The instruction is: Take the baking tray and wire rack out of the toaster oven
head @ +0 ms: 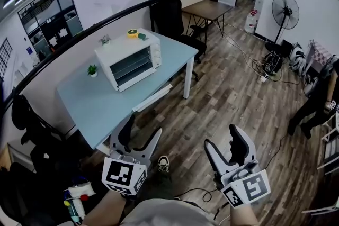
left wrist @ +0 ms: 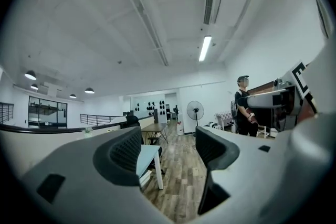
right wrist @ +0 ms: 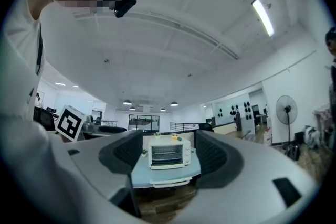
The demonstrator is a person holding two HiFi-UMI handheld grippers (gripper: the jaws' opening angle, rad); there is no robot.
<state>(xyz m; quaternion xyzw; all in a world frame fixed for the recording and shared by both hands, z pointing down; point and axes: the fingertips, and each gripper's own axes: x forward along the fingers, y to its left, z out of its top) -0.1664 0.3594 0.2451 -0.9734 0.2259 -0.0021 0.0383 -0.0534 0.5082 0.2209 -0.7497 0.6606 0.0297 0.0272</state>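
Observation:
The white toaster oven (head: 130,58) stands on a light blue table (head: 95,100) well ahead of me, its glass door closed. Its tray and rack cannot be made out behind the glass. In the right gripper view the oven (right wrist: 169,153) is small and far off, framed between the jaws. My left gripper (head: 142,129) and right gripper (head: 222,137) are held low over the wood floor, short of the table. Both are open with nothing between their fingers. In the left gripper view the left gripper (left wrist: 168,149) looks past the table's corner, towards the room.
A small potted plant (head: 92,70) stands beside the oven and a yellow object (head: 132,34) lies on top of it. Behind are an office chair (head: 169,16) and a brown table (head: 206,8). A floor fan (head: 285,10), cables and a person (head: 318,98) are at the right.

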